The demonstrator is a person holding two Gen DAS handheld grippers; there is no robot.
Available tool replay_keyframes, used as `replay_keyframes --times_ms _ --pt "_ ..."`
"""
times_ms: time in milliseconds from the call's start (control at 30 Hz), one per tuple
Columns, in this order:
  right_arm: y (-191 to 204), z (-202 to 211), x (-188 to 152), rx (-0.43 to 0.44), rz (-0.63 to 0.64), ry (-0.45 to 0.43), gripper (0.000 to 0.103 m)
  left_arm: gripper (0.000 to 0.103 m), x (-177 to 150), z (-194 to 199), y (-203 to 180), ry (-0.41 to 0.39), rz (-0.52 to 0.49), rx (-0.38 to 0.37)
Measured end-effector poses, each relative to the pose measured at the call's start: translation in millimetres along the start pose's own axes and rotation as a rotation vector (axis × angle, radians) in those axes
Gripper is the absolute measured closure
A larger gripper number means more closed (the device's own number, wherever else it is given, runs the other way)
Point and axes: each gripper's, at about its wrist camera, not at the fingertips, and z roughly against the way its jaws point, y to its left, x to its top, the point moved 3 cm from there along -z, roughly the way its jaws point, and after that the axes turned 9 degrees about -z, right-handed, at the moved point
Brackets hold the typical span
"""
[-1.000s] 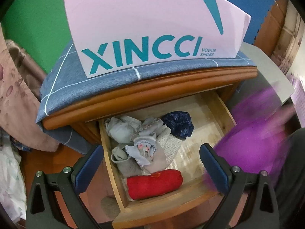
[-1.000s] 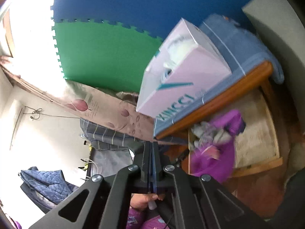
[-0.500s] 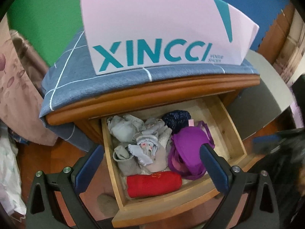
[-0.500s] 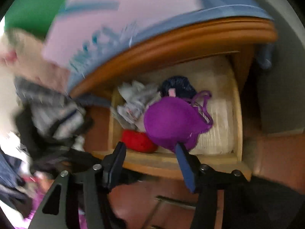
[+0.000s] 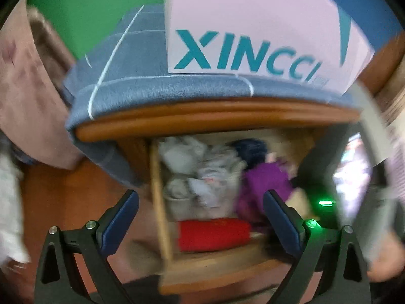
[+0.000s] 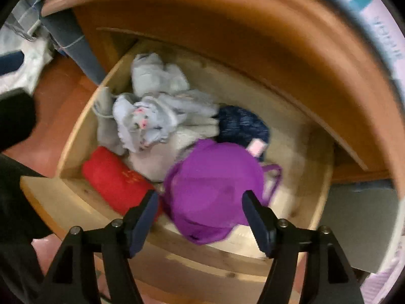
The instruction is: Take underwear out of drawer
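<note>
The bra [image 6: 212,187], a purple one, lay in the open drawer [image 6: 83,116], heaped against the front board at about 6 o'clock of the drawer, with a strap looping off toward 3 o'clock. The right gripper [image 6: 200,215] hung directly over it, jaws wide apart and empty, the cup filling the gap between them; from those jaws the bra lay straight ahead and slightly toward 1 o'clock. Its long axis looked to run roughly across the jaw opening, though blur made that hard to tell. To my eye the right arm was plainly the nearer one.

The left gripper [image 5: 200,217] was also spread open and holding nothing, standing back from the drawer front. From it the bra [image 5: 263,185] sat off at 2 o'clock, just inside the right-hand finger.

Beside the bra lay a red roll [image 6: 116,179] at 9 o'clock, touching it, a grey pile [image 6: 149,116] at 11, and a navy piece [image 6: 240,126] at 1.
</note>
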Motion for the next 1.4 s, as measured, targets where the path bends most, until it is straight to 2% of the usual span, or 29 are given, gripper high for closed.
replay_keyframes --times_ms 67,167,233,300,367,400,567,767,1133,1200,1267,1333,1400 --pt "-4 -13 3 -0.041 -0.013 0.015 0.033 0.005 -1 6 14 -0.037 0.079 -0.034" --pt "-13 -25 5 -0.076 -0.029 0.023 0.033 0.005 -3 8 35 -0.046 0.197 -0.091" --pt "-14 -26 3 -0.047 -0.011 0.001 0.044 0.005 -6 8 49 -0.048 0.284 -0.133" --pt "-22 -20 0 -0.005 -0.022 -0.022 0.063 0.005 -10 7 61 -0.057 0.364 -0.172" --pt "-35 -7 -4 0.019 -0.042 -0.077 0.081 0.005 -13 9 67 -0.072 0.4 -0.184" --pt "-42 -1 -6 0.026 -0.057 -0.095 0.083 0.005 -13 10 67 -0.079 0.406 -0.185" --pt "-86 34 -23 0.126 -0.16 -0.143 0.091 0.004 -9 9 57 -0.076 0.351 -0.157" --pt "-118 84 -44 0.269 -0.278 -0.216 0.093 0.004 -5 7 46 -0.069 0.298 -0.133" --pt "-131 176 -56 0.426 -0.332 -0.354 0.096 0.004 -3 5 37 -0.068 0.254 -0.096" --pt "-130 202 -56 0.447 -0.317 -0.397 0.103 0.004 -3 5 34 -0.066 0.24 -0.088" --pt "-131 233 -51 0.445 -0.295 -0.455 0.103 0.004 -3 5 34 -0.064 0.237 -0.089" --pt "-128 251 -39 0.409 -0.244 -0.465 0.103 0.004 -2 5 34 -0.066 0.239 -0.091" --pt "-132 247 -32 0.345 -0.265 -0.456 0.102 0.004 -2 6 35 -0.07 0.24 -0.093"
